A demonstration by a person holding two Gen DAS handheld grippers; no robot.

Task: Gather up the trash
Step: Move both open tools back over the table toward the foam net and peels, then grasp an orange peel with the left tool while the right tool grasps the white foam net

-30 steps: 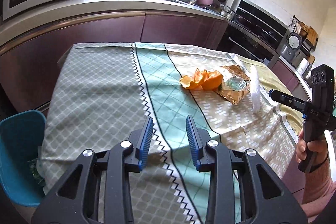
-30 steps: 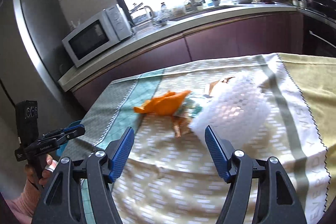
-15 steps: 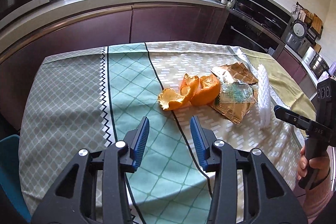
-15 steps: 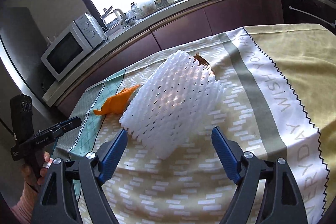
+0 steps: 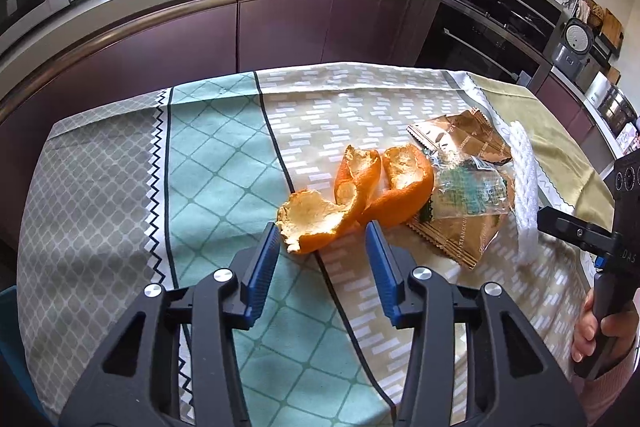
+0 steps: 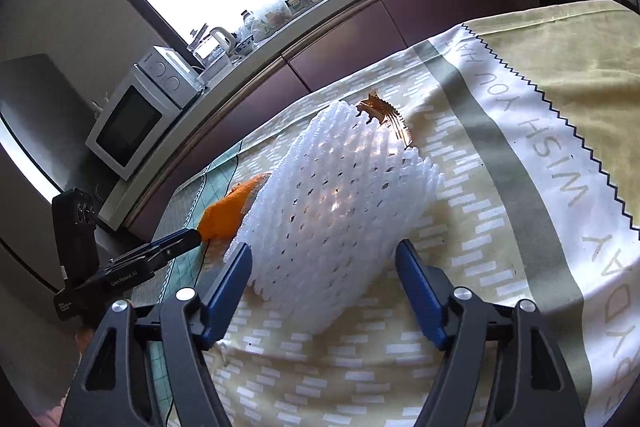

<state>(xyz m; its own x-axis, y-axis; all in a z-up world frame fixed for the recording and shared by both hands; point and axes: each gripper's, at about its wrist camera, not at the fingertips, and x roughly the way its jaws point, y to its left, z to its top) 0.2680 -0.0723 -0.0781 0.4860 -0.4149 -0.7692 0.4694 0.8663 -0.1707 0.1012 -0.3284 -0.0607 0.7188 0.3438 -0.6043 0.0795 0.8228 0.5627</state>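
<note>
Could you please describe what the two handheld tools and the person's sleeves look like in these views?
Both the left tool and the right tool are matte black frames with silver bolts and ribbed blue pads on their fingers. Each has a black pistol-style handle and boxy camera block; white lettering marks the left one's side. The person's sleeve is pink knit.

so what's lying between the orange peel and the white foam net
Two wrappers: a clear one lying on a brown one, seen in the left wrist view.
</note>
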